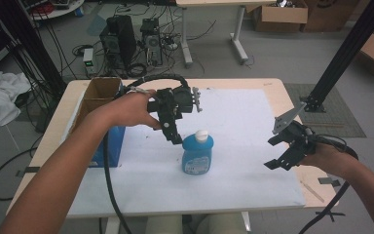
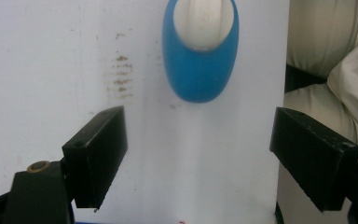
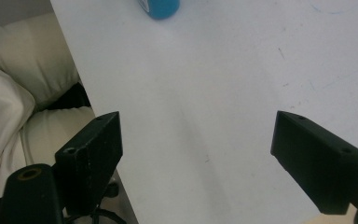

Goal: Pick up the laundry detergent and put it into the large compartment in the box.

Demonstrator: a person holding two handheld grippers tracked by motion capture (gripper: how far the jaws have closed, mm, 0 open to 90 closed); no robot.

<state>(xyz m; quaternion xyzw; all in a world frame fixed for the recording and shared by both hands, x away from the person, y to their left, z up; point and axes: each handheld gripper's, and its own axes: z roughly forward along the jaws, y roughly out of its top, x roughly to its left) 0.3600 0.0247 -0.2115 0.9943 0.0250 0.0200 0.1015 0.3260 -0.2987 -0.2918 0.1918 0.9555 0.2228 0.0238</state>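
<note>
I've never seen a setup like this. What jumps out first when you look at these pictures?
The blue bottle with a white cap stands upright near the middle of the white sheet that covers the table. The left gripper, held in a person's hand, hangs just above and left of the bottle with its jaws wide apart and nothing between them. The right gripper waits open near the table's right edge, and an open cardboard box sits at the left.

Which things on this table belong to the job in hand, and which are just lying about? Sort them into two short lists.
Part of the job:
- blue bottle with a white cap, standing upright on the white sheet
- left gripper, open, just beside the bottle's cap
- right gripper, open, apart at the table's right edge

Lying about:
- cardboard box at the table's left
- computer towers on the floor
</note>
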